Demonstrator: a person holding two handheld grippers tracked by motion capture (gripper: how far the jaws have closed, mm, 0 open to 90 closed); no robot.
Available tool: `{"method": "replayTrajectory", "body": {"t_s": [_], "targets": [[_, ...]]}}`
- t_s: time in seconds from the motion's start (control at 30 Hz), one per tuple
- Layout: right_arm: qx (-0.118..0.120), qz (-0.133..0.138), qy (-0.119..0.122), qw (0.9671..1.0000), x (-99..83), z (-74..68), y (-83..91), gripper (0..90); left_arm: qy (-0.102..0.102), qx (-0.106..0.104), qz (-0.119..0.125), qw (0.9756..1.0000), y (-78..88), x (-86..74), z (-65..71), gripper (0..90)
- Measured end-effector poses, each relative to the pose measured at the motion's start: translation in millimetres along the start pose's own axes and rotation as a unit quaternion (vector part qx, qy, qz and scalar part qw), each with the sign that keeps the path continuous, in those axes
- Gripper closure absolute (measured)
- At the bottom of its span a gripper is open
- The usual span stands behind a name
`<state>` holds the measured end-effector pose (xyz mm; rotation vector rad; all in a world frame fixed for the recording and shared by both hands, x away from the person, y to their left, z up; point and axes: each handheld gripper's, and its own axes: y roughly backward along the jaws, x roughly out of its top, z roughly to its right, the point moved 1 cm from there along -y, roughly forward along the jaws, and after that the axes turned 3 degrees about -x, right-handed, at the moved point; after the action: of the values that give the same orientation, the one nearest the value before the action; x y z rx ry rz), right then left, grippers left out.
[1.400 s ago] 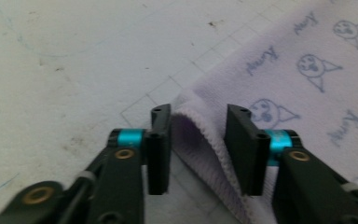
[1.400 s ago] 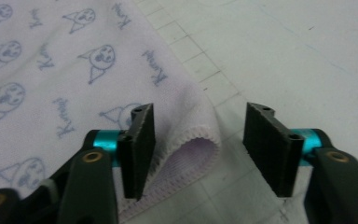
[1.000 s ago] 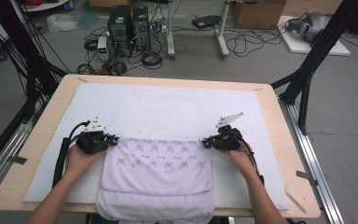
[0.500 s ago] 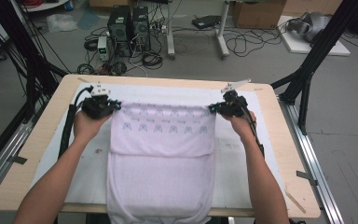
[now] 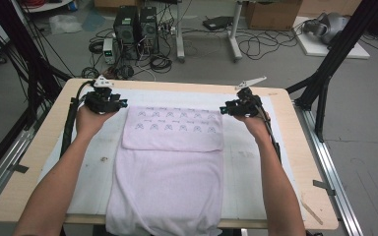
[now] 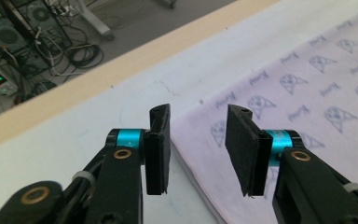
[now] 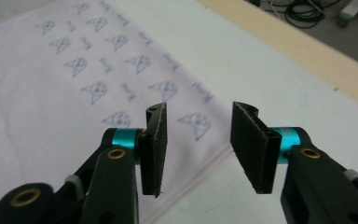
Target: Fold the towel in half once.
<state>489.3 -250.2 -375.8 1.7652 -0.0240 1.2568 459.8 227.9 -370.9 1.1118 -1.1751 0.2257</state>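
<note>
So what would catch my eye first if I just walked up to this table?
The pale lilac towel spread mid-table, its printed far end folded back over the rest. A person holds a black gripper at each far corner, left gripper and right gripper, jaws just opened with nothing between them.

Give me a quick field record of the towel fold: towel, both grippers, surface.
towel: pale lilac, folded over at far end, printed flap on top, near end hanging over table edge
left gripper: jaws just opened, nothing between them, above far left corner of towel
right gripper: jaws just opened, nothing between them, above far right corner
surface: white mat on wooden table
</note>
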Motion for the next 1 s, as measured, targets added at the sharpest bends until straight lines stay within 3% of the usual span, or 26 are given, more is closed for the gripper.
{"method": "replayTrajectory", "body": {"t_s": [0.1,0.13,0.17,0.23,0.37,0.53,0.7,0.83,0.93,1.0], "targets": [[0.019,-0.029,-0.004,0.9994,-7.2,-8.8,-1.4,47.3,-0.004,-0.024,-0.001,0.9997,4.3,-16.7,8.6,58.1],[0.019,-0.032,0.006,0.9993,-9.1,-14.9,-1.4,47.5,-0.01,-0.028,-0.005,0.9995,5.8,-21.2,12.2,57.6],[0.01,-0.017,0.023,0.9995,-12.0,-21.9,0.6,49.2,-0.011,-0.034,-0.004,0.9994,7.2,-24.7,14.8,57.0],[0.012,0.0,0.031,0.9995,-18.1,-30.9,1.8,49.4,-0.014,-0.046,-0.003,0.9988,10.0,-34.6,22.3,56.3],[0.02,0.001,0.034,0.9992,-34.8,-44.0,-0.4,49.9,-0.024,-0.064,-0.01,0.9976,13.7,-51.7,36.4,55.1],[0.031,-0.005,0.041,0.9987,-54.7,-58.6,-4.9,52.7,-0.04,-0.103,-0.027,0.9935,14.2,-69.8,48.8,61.8],[0.038,-0.014,0.047,0.9981,-66.9,-68.1,-12.5,52.7,-0.042,-0.12,-0.037,0.9912,10.5,-81.8,56.1,60.5],[0.042,-0.023,0.054,0.9974,-71.6,-73.4,-19.5,53.0,-0.049,-0.124,-0.063,0.9891,1.4,-87.0,59.1,64.3],[0.04,-0.032,0.062,0.9968,-76.2,-76.4,-27.5,62.0,-0.049,-0.119,-0.064,0.9896,-2.0,-87.4,60.7,77.9],[0.045,-0.023,0.059,0.997,-77.4,-75.0,-27.3,76.6,-0.056,-0.116,-0.067,0.9894,-2.1,-86.4,61.9,86.0]]}}
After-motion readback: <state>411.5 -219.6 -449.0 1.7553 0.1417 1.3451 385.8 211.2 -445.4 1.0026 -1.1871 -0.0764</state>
